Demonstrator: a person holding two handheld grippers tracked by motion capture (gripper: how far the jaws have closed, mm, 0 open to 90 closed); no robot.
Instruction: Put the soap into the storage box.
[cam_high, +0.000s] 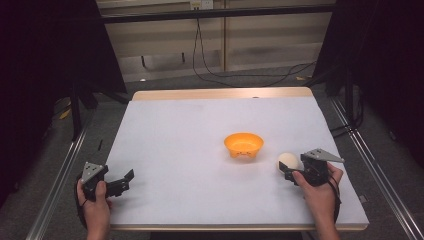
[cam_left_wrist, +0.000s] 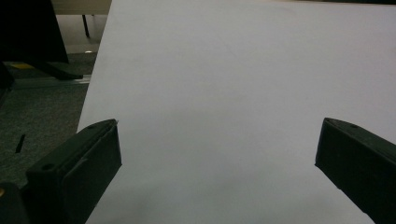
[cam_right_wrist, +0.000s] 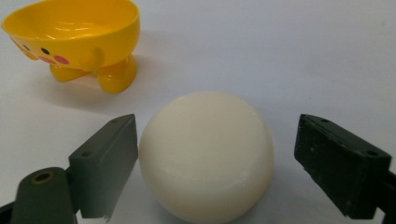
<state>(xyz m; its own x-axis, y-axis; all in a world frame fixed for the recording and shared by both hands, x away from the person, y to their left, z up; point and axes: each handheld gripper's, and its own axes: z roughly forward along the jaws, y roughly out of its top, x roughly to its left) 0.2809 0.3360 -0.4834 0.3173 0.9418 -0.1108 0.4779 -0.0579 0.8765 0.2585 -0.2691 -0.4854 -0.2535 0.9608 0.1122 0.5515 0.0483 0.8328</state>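
A cream-white ball (cam_high: 289, 160) lies on the white table cover to the right of a yellow-orange footed bowl (cam_high: 243, 144) with a painted face. My right gripper (cam_high: 289, 168) is open around the ball (cam_right_wrist: 208, 154), one jaw on each side. The left jaw sits almost against the ball, and the right jaw stands off with a clear gap. The bowl (cam_right_wrist: 77, 37) stands empty just beyond, up and to the left in the right gripper view. My left gripper (cam_high: 126, 181) rests open near the table's front left corner. Between its jaws (cam_left_wrist: 219, 126) there is only bare cover.
The white cover (cam_high: 175, 130) spans the wooden table, with a strip of wood along the far edge. Metal rails run along both sides on the floor, and cables trail behind the table. The left table edge (cam_left_wrist: 95, 70) lies close to my left gripper.
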